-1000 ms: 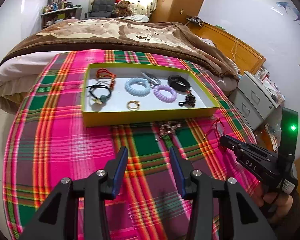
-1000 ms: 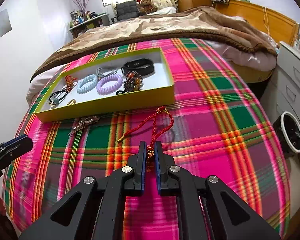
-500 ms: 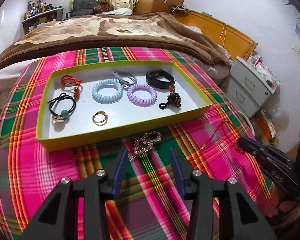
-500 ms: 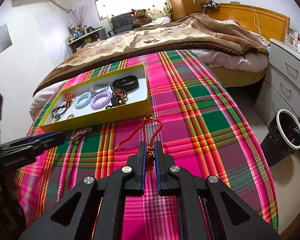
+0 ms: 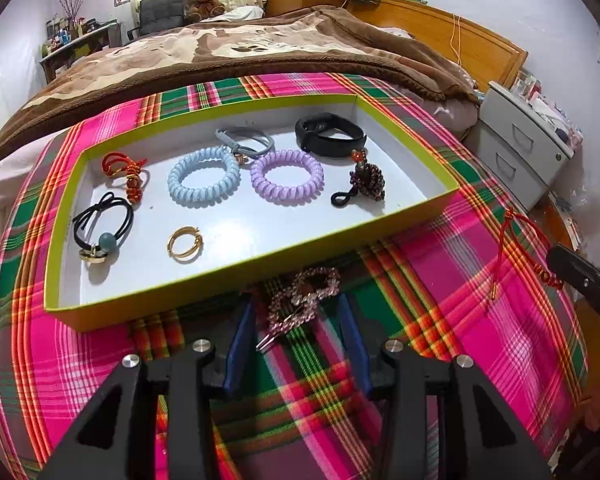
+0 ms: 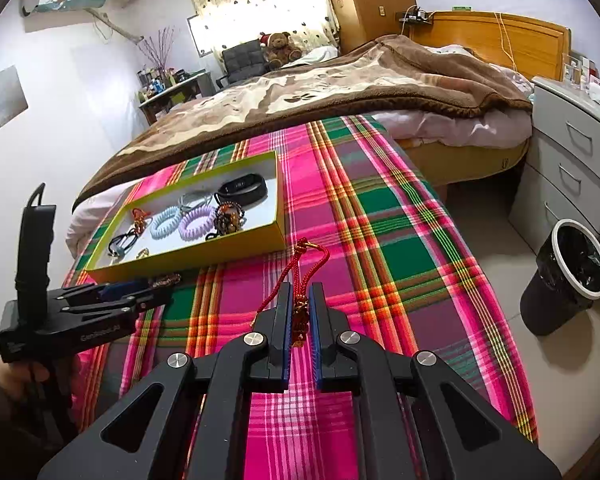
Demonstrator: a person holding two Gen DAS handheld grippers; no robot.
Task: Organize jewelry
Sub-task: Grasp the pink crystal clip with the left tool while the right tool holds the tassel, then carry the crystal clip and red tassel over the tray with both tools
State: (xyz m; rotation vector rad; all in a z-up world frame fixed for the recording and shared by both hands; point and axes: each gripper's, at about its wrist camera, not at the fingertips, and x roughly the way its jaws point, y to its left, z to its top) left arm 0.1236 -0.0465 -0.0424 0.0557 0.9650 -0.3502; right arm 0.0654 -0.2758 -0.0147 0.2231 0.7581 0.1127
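Note:
My left gripper (image 5: 296, 312) stands open low over the plaid cloth. A pinkish beaded bracelet (image 5: 304, 300) lies between its fingers, untouched, just in front of the yellow-green box (image 5: 180, 300). Inside the box lie a blue coil tie (image 5: 204, 180), a purple coil tie (image 5: 286, 176), a black band (image 5: 330, 136), a gold ring (image 5: 184, 242) and several other pieces. My right gripper (image 6: 301, 292) is shut on the knotted end of a red cord (image 6: 300, 264), whose loop trails forward. In the left wrist view the right gripper (image 5: 556, 264) and the red cord (image 5: 508, 240) show at the right edge.
The plaid cloth (image 6: 380, 240) covers the foot of a bed with a brown blanket (image 6: 340, 84) behind the box. Beside the bed on the right stand a black trash bin (image 6: 568, 276) and a grey drawer unit (image 6: 572, 160). A hand holds the left gripper (image 6: 156, 292).
My left gripper has moved forward and down to the box's front wall, so the beaded bracelet now lies between its fingers. My right gripper has pulled back and up with the red cord.

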